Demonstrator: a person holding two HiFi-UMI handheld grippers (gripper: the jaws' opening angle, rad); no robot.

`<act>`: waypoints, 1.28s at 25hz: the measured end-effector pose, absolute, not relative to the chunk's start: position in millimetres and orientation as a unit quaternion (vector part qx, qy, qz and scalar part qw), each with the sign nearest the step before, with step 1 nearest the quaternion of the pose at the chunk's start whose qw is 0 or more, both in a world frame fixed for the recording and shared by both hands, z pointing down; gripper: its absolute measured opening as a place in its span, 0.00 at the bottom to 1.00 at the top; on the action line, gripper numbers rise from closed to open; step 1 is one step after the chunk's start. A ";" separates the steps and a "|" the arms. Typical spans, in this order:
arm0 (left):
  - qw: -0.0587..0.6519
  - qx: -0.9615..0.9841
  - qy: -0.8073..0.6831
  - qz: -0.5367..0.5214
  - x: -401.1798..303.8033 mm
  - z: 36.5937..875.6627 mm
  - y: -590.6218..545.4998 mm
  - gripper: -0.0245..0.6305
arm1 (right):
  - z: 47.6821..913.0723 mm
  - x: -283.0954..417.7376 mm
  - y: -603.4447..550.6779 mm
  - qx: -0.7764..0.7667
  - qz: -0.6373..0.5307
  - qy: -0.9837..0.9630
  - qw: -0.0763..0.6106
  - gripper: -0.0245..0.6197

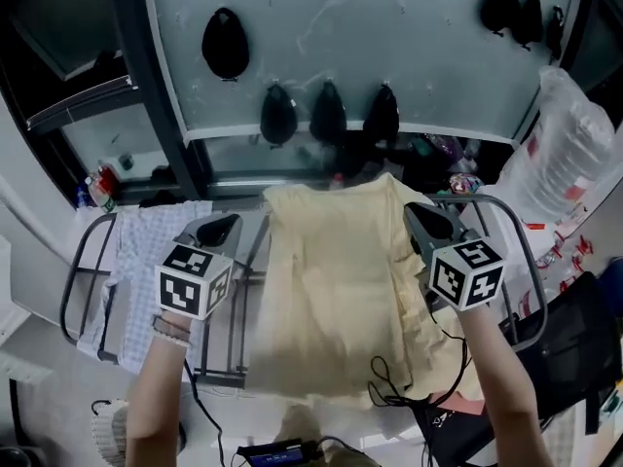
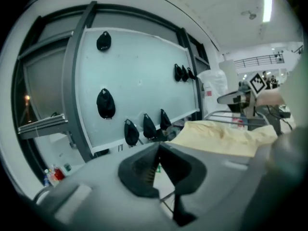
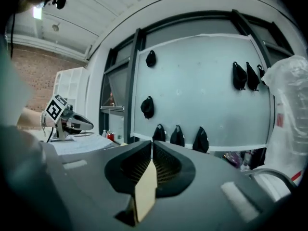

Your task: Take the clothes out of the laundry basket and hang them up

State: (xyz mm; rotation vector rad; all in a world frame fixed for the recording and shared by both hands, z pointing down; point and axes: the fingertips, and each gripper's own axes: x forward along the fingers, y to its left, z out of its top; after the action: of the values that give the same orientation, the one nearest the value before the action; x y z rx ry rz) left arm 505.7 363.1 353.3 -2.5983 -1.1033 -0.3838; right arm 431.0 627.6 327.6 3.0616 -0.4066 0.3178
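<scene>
The pale yellow garment (image 1: 331, 290) is draped over the middle and right side of the drying rack (image 1: 70, 278), hanging down past the near edge. The right gripper (image 3: 150, 150) sits at the garment's right edge, and its jaws are pinched together on a fold of that yellow cloth. The left gripper (image 1: 230, 226) hovers over the rack just beside the garment's left edge, jaws closed with nothing between them. A light checked cloth (image 1: 146, 251) covers the rack's left end. Behind the far edge, black bags (image 1: 226, 44) hang on a frosted panel.
</scene>
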 end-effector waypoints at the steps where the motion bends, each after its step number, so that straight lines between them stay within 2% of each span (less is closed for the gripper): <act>1: 0.142 -0.906 -0.379 -0.126 488.7 344.9 358.7 0.03 | 320.8 418.0 617.5 0.985 0.094 -0.142 0.019 0.06; 14: 0.135 -0.958 -0.247 -0.061 273.4 276.9 265.2 0.03 | 280.1 273.0 474.3 0.943 0.004 -0.326 0.060 0.05; 20: 0.146 -0.972 -0.176 -0.048 179.1 262.7 189.2 0.03 | 276.0 211.2 379.7 0.907 -0.013 -0.418 0.047 0.05; 27: 0.139 -0.988 -0.032 -0.058 57.3 260.9 74.8 0.03 | 280.3 135.2 239.3 0.838 -0.031 -0.541 0.066 0.05; 32: 0.139 -0.985 0.035 -0.090 -28.3 290.7 13.8 0.03 | 303.6 74.8 150.3 0.785 -0.028 -0.612 0.087 0.05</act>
State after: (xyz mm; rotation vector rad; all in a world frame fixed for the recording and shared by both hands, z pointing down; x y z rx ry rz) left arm -28.3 13.8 290.7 -2.8481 0.1019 -0.2605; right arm 74.8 150.3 303.6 2.3393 -1.8234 -0.0832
